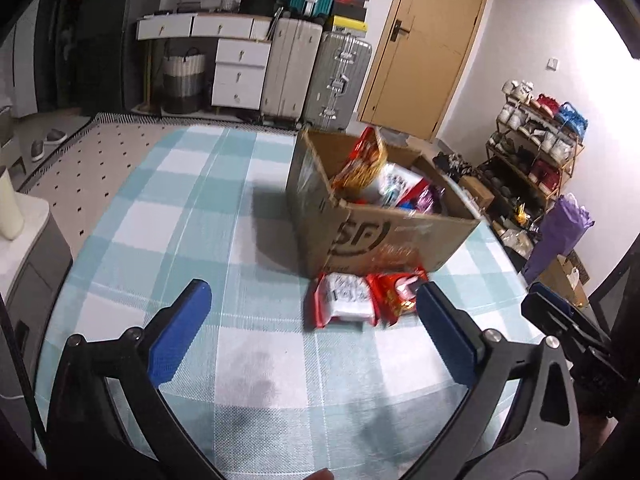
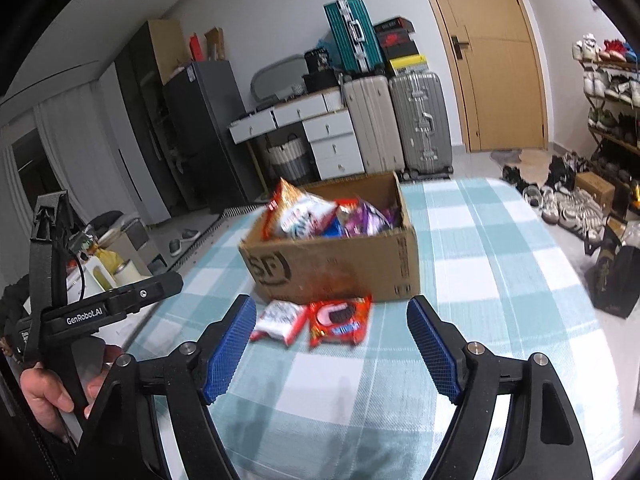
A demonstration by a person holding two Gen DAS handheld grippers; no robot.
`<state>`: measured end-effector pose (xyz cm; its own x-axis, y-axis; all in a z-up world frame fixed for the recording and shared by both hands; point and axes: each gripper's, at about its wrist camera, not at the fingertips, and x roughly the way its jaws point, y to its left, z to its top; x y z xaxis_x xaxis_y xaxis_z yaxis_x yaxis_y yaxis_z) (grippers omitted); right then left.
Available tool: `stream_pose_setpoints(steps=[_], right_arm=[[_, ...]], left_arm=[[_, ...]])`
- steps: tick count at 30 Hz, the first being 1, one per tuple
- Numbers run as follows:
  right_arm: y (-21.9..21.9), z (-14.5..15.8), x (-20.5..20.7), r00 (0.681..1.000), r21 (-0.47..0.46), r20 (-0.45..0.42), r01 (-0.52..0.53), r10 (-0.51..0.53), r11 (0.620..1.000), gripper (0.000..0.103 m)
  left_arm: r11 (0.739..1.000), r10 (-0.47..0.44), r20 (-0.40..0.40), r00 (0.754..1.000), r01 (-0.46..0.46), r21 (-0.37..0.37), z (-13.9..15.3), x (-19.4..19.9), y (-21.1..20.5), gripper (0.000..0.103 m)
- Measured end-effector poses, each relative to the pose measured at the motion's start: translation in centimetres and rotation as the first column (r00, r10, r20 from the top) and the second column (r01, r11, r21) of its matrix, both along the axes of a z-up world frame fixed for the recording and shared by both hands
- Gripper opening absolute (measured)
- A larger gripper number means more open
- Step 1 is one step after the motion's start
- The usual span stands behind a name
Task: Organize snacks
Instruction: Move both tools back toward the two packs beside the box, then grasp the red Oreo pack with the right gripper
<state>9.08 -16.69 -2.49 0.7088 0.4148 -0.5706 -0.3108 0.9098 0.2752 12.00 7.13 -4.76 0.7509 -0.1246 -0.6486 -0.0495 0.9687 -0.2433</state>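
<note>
A cardboard box (image 1: 384, 236) (image 2: 340, 260) full of snack bags stands on the teal checked cloth (image 1: 200, 220) (image 2: 480, 260). Two packets lie on the cloth against its near side: a white-and-red one (image 1: 346, 298) (image 2: 280, 320) and a red cookie packet (image 1: 394, 292) (image 2: 338, 320). My left gripper (image 1: 314, 316) hangs open above the cloth, short of the packets, with nothing between its blue pads. My right gripper (image 2: 332, 340) is open too, just short of the red packet. Each gripper shows at the edge of the other's view: right (image 1: 560, 320), left (image 2: 112, 300).
A hand (image 2: 44, 396) holds the left gripper's handle. Behind the cloth-covered surface stand suitcases (image 2: 396, 120), a white drawer unit (image 1: 240, 72) and a wooden door (image 1: 432, 40). A shoe rack (image 1: 536, 148) and loose shoes (image 2: 560, 200) are to the right. A white cabinet (image 1: 28, 240) is at the left.
</note>
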Motion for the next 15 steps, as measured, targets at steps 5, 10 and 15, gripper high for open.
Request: stream_pose_setpoints(steps=[5,10,15], right_arm=[[0.6,-2.5,1.8,0.999,-0.021,-0.046,-0.006,0.005,1.000,0.080],[1.6,-4.7,4.0,0.995,-0.032,-0.098,-0.022,0.018,0.999,0.080],[3.0,-7.0,6.6,0.987,-0.060,-0.158,-0.035,0.025,0.998,0.080]], left_arm=[[1.000,-0.003,-0.037,0.999,0.004,0.019,-2.6,0.9,0.1,0.102],[1.000,-0.011,-0.074,0.997,0.011,0.006,-4.5,1.5,0.3,0.102],[1.000,-0.008,-0.091,0.996,0.009,0.009,-5.6,2.0,0.7,0.102]])
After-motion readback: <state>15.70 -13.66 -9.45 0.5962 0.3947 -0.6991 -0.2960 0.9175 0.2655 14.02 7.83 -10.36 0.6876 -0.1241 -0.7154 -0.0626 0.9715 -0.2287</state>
